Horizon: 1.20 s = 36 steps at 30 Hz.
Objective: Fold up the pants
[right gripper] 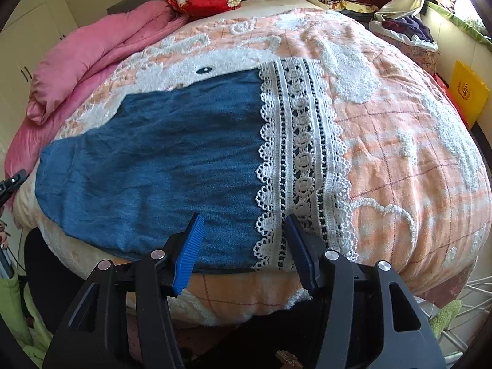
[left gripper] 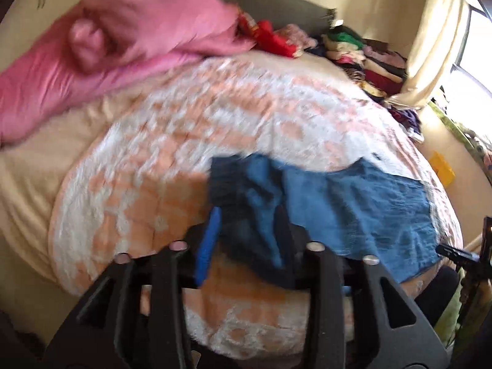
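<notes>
The pants (right gripper: 153,166) lie flat on the blanket (right gripper: 399,153). The bunched end could slip from the left gripper (left gripper: 246,233) — its narrow jaws seem to hold only a loose fold. The right gripper (right gripper: 243,246) — jaws half open over the lace hem (right gripper: 301,153) — holds nothing.

Your left wrist camera looks steeply down along its fingers, close over the near edge of the bed (left gripper: 215,117), facing across it toward the pink duvet (left gripper: 107,52) and the stacked clothes (left gripper: 369,58) by the window; the picture is blurred. Your right wrist camera sits further right along the same edge, tilted down and just as close, facing the same far side. Both views share the blue pants (right gripper: 160,160), the peach blanket (right gripper: 399,153), the pink duvet and the clothes pile
</notes>
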Tool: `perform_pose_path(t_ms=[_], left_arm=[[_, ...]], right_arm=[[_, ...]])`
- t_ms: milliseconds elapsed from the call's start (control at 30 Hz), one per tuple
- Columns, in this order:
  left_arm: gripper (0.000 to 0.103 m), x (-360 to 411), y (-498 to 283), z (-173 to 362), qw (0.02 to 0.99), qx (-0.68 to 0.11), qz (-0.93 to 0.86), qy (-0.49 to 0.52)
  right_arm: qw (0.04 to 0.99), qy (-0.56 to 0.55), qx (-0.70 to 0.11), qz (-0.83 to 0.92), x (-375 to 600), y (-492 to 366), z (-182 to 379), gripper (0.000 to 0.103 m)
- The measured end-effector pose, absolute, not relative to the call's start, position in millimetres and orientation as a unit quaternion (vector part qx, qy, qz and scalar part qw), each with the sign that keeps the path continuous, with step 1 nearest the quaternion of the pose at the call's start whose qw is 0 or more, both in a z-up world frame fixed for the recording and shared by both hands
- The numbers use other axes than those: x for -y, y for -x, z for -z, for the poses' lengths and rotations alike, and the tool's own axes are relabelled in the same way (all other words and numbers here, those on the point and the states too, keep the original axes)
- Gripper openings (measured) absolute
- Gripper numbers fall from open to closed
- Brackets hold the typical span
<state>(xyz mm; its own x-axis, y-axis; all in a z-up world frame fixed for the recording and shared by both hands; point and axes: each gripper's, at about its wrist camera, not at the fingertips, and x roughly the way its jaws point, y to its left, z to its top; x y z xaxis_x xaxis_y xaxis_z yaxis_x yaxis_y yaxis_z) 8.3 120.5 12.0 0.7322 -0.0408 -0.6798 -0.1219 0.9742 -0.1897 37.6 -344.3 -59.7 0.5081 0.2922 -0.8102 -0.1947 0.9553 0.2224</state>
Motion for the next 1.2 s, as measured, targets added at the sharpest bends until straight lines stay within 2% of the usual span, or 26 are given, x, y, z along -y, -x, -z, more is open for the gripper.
perform_pose_path(t_ms=[67,133,200,300,467,567,867,933,1100,1133,1167,1200], left_arm=[[0.040,-100.5,-11.6,-20.9,0.927,-0.363,0.006,0.097],[0.050,-75.0,-20.7,-20.6,0.924,-0.370,0.045,0.081],[0.051,-48.3,-31.5,-11.7,0.915,-0.389,0.084,0.069],[0.058,-21.1,-43.3,8.2,0.902,-0.417,0.105,0.044],[0.061,0.1,-46.8,53.1,0.879,-0.469,0.066,-0.058],[0.061,-12.3,-41.4,60.6,0.876,-0.474,0.069,-0.044],[0.062,-24.4,-35.7,56.5,0.880,-0.467,0.083,0.002],[0.069,-26.2,-32.4,45.1,0.883,-0.460,0.092,0.021],[0.076,-25.6,-38.2,15.8,0.897,-0.430,0.096,0.027],[0.079,-24.1,-43.6,9.0,0.899,-0.424,0.102,0.030],[0.080,-22.2,-48.9,4.9,0.901,-0.421,0.103,0.030],[0.081,-19.3,-54.5,1.9,0.902,-0.419,0.105,0.027]], right_arm=[[0.871,-0.049,-0.468,-0.143,342.3,-36.6,54.5,0.054],[0.873,-0.048,-0.460,-0.154,337.4,-37.4,48.2,0.054],[0.873,-0.047,-0.457,-0.163,331.1,-39.5,44.3,0.054],[0.873,-0.035,-0.454,-0.177,319.3,-43.7,40.7,0.054],[0.866,-0.015,-0.467,-0.178,307.0,-52.3,50.5,0.054],[0.857,-0.009,-0.491,-0.153,310.6,-54.7,65.5,0.054],[0.860,-0.030,-0.485,-0.157,321.5,-46.8,69.3,0.054],[0.863,-0.039,-0.478,-0.161,324.6,-43.3,63.0,0.054],[0.883,-0.073,-0.438,-0.152,351.1,-44.9,36.6,0.054],[0.887,-0.078,-0.431,-0.148,356.7,-48.0,32.2,0.056],[0.889,-0.083,-0.426,-0.142,362.4,-51.8,28.5,0.069],[0.893,-0.089,-0.420,-0.133,369.8,-57.2,24.2,0.074]])
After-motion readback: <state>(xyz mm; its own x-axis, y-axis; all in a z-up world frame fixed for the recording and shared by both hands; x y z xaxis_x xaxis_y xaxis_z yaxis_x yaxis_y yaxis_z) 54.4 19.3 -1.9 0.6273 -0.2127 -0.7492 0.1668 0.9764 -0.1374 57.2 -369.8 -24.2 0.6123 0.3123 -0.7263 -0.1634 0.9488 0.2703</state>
